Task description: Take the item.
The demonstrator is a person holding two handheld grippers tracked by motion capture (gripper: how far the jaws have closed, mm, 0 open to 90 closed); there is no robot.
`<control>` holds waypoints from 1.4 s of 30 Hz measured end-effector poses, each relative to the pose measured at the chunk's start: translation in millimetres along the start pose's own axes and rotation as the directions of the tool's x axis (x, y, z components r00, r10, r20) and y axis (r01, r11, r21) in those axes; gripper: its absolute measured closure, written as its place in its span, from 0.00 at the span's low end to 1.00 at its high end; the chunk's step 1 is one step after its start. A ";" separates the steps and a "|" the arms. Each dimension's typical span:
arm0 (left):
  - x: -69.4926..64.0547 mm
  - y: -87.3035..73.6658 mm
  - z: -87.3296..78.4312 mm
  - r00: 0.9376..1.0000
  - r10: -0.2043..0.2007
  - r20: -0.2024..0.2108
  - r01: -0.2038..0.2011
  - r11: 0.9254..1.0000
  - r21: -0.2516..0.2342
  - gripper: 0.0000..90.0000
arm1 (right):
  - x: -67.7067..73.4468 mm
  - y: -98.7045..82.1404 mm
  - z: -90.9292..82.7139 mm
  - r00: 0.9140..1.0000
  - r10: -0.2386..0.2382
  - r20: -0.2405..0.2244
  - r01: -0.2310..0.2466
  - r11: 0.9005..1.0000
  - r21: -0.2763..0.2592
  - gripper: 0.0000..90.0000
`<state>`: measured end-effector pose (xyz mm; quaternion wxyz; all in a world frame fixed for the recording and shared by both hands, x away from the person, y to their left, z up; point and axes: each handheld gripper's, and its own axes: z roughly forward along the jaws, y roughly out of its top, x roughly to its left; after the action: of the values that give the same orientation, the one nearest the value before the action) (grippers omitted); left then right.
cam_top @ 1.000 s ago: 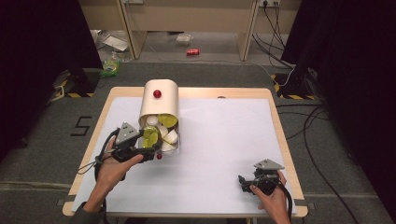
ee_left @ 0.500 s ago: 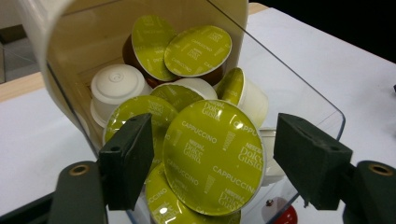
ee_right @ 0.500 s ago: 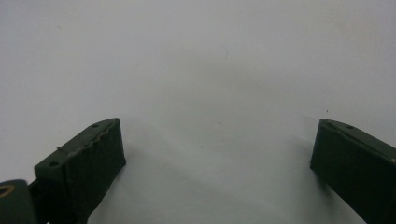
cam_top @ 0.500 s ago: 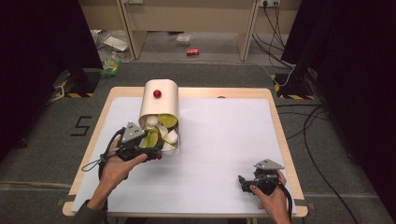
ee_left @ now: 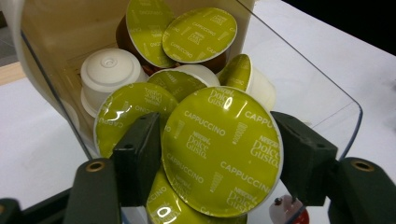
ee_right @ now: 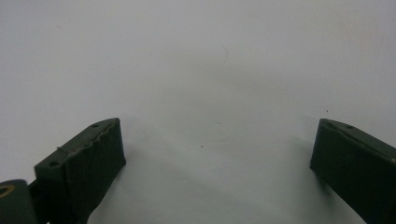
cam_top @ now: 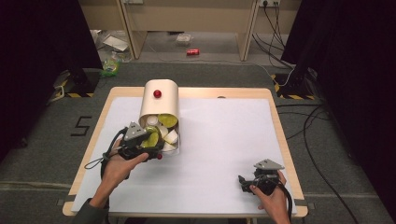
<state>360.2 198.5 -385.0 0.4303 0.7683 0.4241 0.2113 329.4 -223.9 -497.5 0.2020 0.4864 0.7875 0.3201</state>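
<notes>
The white table (cam_top: 224,154) takes up most of the high view, with a wooden rim showing along its edges and a wide bare stretch between the two hands. Toward its far left stands the beige capsule dispenser (cam_top: 159,100), a red knob (cam_top: 157,94) on its top and its clear front bin (cam_top: 170,140) heaped with pods. The high view places the left gripper (cam_top: 148,145) at the mouth of that bin but is too coarse to show how the grip sits; the left gripper view supplies that. There a green-lidded cappuccino capsule (ee_left: 222,151) sits squarely between the two black jaws, the left pad against its left edge and the right pad against its right, lid facing the camera; the jaws have just been closing and now appear to be clamped on it, though the contact at the right rim is partly hidden by the lid itself. Other green capsules (ee_left: 196,35) and a white capsule (ee_left: 108,70) crowd behind and beneath it, so room inside is tight, and the bin's clear wall (ee_left: 322,88) curves close past the right jaw. The right gripper (cam_top: 252,179) rests near the table's near right corner, well apart from the dispenser; the right gripper view shows its jaws spread wide over bare white surface with nothing between them.
</notes>
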 end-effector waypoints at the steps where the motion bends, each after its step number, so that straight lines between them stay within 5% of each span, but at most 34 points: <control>1: 0.3 0.1 -0.1 1.000 0.000 -0.002 0.000 1.000 0.002 0.40 | 0.0 0.0 0.0 1.000 0.000 0.000 0.000 1.000 0.000 0.03; 11: 1.2 1.4 -0.4 0.999 0.030 -0.018 -0.030 1.000 0.005 0.44 | 0.0 0.0 -0.1 1.000 0.002 0.000 -0.002 1.000 0.001 0.03; 23: -3.1 8.1 -5.7 0.999 0.036 0.009 -0.036 0.999 -0.010 0.44 | 0.2 0.0 -0.1 1.000 0.002 0.000 -0.002 1.000 0.001 0.03; 42: 3.7 23.0 -37.9 1.000 0.026 0.017 -0.025 0.996 -0.085 0.44 | 0.1 0.0 -0.1 1.000 0.000 -0.001 0.000 1.000 0.001 0.03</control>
<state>346.9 213.6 -345.3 0.4636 0.7566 0.4010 0.2277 329.3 -223.8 -497.4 0.2012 0.4865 0.7876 0.3202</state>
